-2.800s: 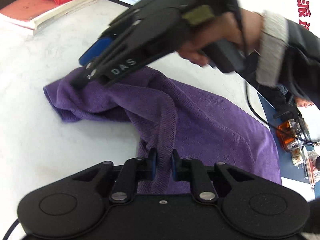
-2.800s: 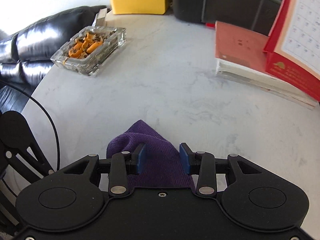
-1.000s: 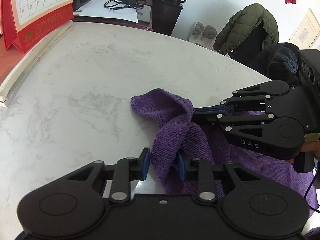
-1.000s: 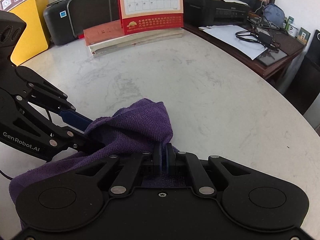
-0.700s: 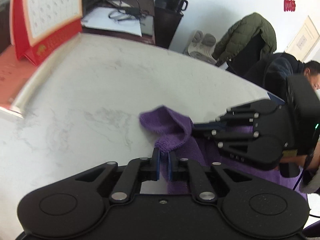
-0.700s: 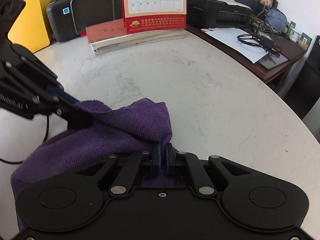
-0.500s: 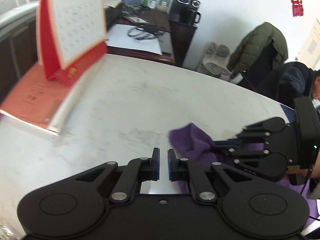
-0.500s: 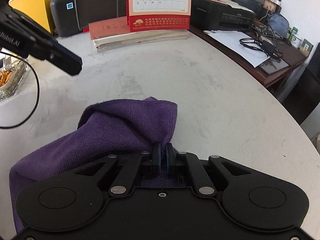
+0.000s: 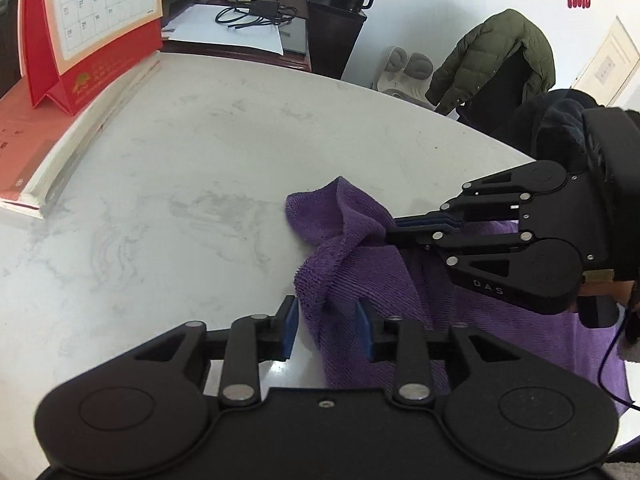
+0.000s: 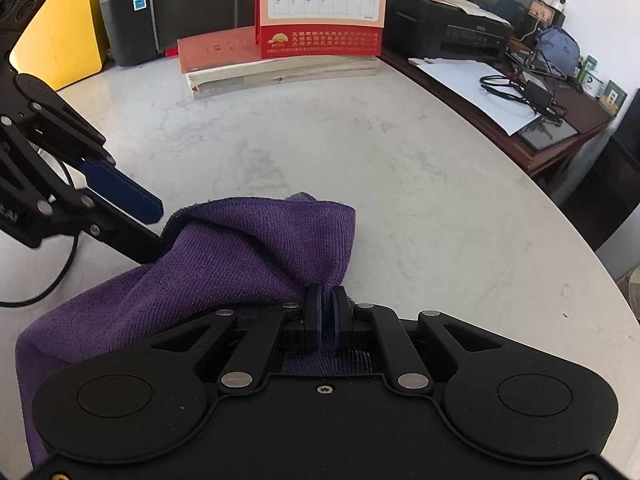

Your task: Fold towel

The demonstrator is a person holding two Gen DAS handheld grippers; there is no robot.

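Right gripper is pinching the purple towel while the left gripper is opening around a nearer fold.

Its jaws have just been parting; the fold is lying between the pads, apparently untouched, probably for a regrip. The towel is lying bunched on the marble table, well apart from the red calendar standing on books; nothing is blocking the fold.

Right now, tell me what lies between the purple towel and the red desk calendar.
Only bare white marble tabletop lies between the purple terry towel and the red desk calendar on its books; the right wrist view shows it best.
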